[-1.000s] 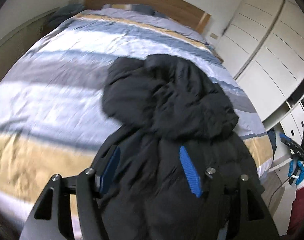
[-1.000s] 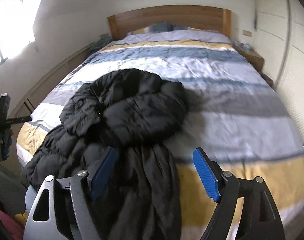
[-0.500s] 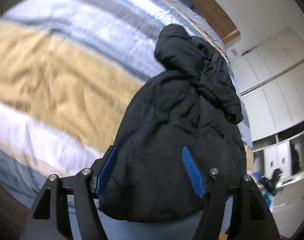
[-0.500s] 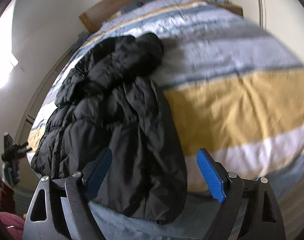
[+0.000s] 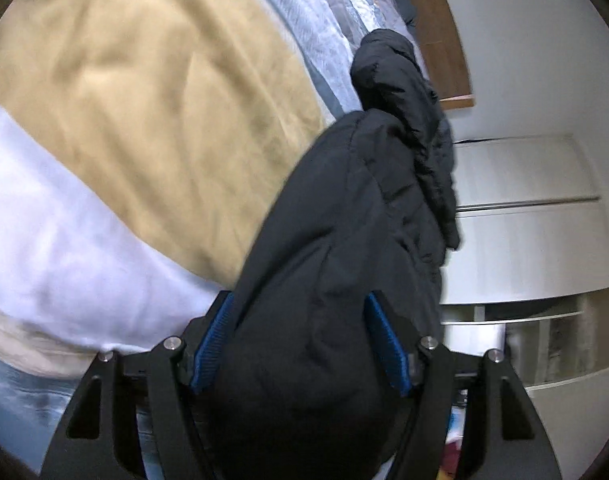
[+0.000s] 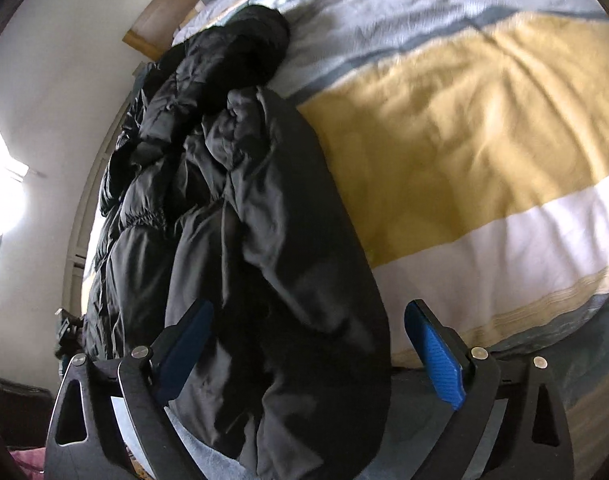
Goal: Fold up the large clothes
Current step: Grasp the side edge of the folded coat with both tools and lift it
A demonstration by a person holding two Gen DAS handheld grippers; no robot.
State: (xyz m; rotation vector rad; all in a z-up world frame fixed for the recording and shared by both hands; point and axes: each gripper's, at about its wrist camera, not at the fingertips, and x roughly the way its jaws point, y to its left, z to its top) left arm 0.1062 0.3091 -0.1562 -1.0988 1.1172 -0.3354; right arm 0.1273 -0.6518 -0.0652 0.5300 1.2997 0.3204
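A black puffer jacket (image 5: 356, 216) lies crumpled on the striped bed, its hem hanging over the foot edge; it also shows in the right wrist view (image 6: 240, 200). My left gripper (image 5: 300, 344) is open, its blue pads either side of the jacket's hem, which bulges between them. My right gripper (image 6: 310, 354) is open wide; the hem's other end lies between its jaws, close to the left pad (image 6: 184, 348) and apart from the right pad (image 6: 436, 356).
The bed cover (image 5: 144, 112) has yellow, white, blue and grey stripes, also seen in the right wrist view (image 6: 484, 120). A wooden headboard (image 5: 444, 28) stands at the far end. White wardrobes (image 5: 536, 208) stand to the right, a bright window (image 6: 0, 208) to the left.
Both grippers have dropped low and moved in on the jacket's hem at the foot of the bed. The hem now sits between the jaws of each gripper. Both stay open.
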